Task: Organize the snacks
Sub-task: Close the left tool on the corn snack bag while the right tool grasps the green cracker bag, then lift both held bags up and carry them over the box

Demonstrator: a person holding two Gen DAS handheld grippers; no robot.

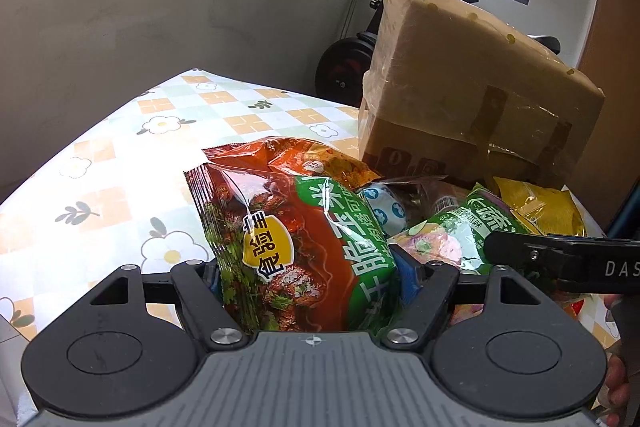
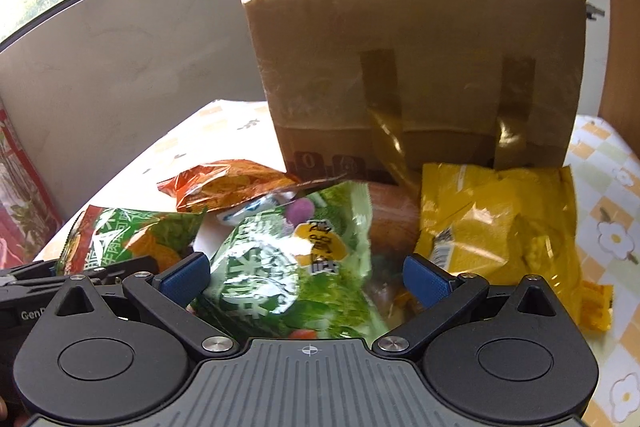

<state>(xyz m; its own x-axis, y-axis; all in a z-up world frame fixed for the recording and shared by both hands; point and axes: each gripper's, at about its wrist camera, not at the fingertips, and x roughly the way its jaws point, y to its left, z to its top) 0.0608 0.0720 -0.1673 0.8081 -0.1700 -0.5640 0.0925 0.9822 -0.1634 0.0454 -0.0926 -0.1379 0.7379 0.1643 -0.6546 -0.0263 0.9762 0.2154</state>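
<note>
While the snacks lie heaped on the surface (image 1: 120, 131), sorting looks barely begun

Behind the heap stands a taped cardboard box (image 2: 416, 67); against it lie a yellow bag (image 2: 492, 223), an orange chip bag (image 2: 228, 183) and a small blue-and-white packet (image 1: 382, 207). Left hand-held gripper (image 1: 312, 267) is clenched on a red-and-green snack bag (image 1: 296, 239); right hand-held gripper (image 2: 306, 277) stands released around a green vegetable-print bag (image 2: 288, 267), pads not pressing; nothing looks grouped yet
</note>
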